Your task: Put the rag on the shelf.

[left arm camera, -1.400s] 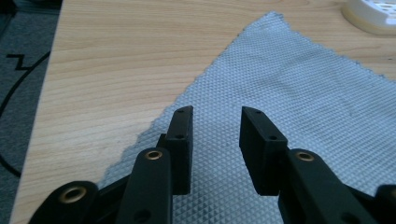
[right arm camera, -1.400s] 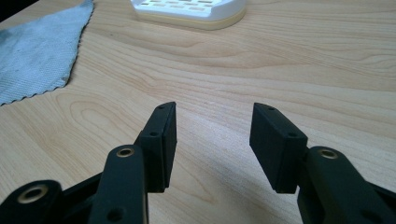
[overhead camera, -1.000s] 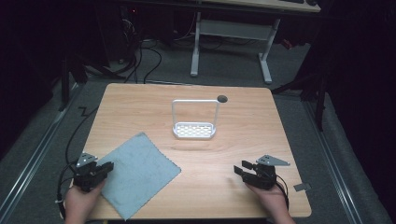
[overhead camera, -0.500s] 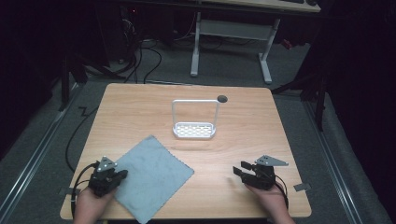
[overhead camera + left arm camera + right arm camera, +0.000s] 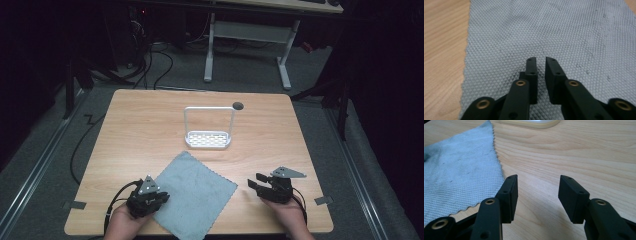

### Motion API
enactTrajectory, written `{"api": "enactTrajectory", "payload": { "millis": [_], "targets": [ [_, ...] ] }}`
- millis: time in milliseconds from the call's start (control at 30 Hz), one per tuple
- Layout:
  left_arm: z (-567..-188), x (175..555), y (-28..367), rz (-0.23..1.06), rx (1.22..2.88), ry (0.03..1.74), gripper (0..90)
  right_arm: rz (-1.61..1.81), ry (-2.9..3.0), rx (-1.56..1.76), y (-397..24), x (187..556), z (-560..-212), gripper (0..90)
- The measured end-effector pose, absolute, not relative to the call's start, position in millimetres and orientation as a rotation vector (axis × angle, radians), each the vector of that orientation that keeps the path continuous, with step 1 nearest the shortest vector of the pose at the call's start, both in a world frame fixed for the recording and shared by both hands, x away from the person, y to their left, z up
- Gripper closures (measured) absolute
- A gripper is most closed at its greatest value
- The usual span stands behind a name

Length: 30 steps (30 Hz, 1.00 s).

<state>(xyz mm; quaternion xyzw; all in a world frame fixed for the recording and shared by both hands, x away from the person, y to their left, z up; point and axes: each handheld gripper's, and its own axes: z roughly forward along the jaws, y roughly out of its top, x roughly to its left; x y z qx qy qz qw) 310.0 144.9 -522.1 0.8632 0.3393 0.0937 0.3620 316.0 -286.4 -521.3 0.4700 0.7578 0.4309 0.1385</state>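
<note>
Left hand-held gripper [image 5: 540, 61] over grey cloth [image 5: 549, 30]

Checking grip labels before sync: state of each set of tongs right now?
Left tongs: slightly open, just been opening; over the grey cloth, nothing pinched.
Right tongs: open, empty, over the bare table.

Right gripper [image 5: 537, 195] jaws wide apart over bare wooden table [image 5: 574, 157]; grey cloth [image 5: 456, 177] at left, corner near left jaw; pale rack base [image 5: 531, 123] at top.

White rack [image 5: 208, 131] stands mid-table [image 5: 135, 125], w/ round hole [image 5: 238, 106] behind.
</note>
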Motion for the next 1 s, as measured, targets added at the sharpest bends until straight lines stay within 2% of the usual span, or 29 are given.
{"api": "enactTrajectory", "payload": {
  "millis": [133,167,300,333,400,467,600,1000],
  "targets": [
    [-520.4,314.7,157.4,0.275,2.175,0.929,76.3,1.261,2.224,1.334,-277.7,313.0,-519.5,57.6],
    [-520.9,317.5,167.5,0.294,2.147,0.974,76.4,1.265,2.26,1.29,-265.2,308.8,-518.8,62.9],
    [-525.1,319.5,176.6,0.305,2.162,1.012,79.7,1.238,2.327,1.165,-238.7,301.4,-517.7,77.1],
    [-525.1,319.5,176.6,0.305,2.162,1.012,80.6,1.238,2.327,1.165,-238.7,301.4,-517.7,77.1],
    [-525.2,320.3,176.9,0.308,2.162,1.01,81.8,1.22,2.374,1.097,-222.7,298.7,-518.9,84.3],
    [-525.2,320.6,175.7,0.311,2.168,1.003,83.2,1.182,2.434,1.05,-208.4,298.1,-523.0,87.6],
    [-524.6,318.1,171.8,0.292,2.187,0.971,84.7,1.103,2.487,1.016,-196.0,299.0,-529.2,90.0],
    [-523.5,290.0,120.3,0.095,2.264,0.719,84.4,1.074,2.346,1.23,-241.9,323.7,-529.3,89.2]
  ]
}}
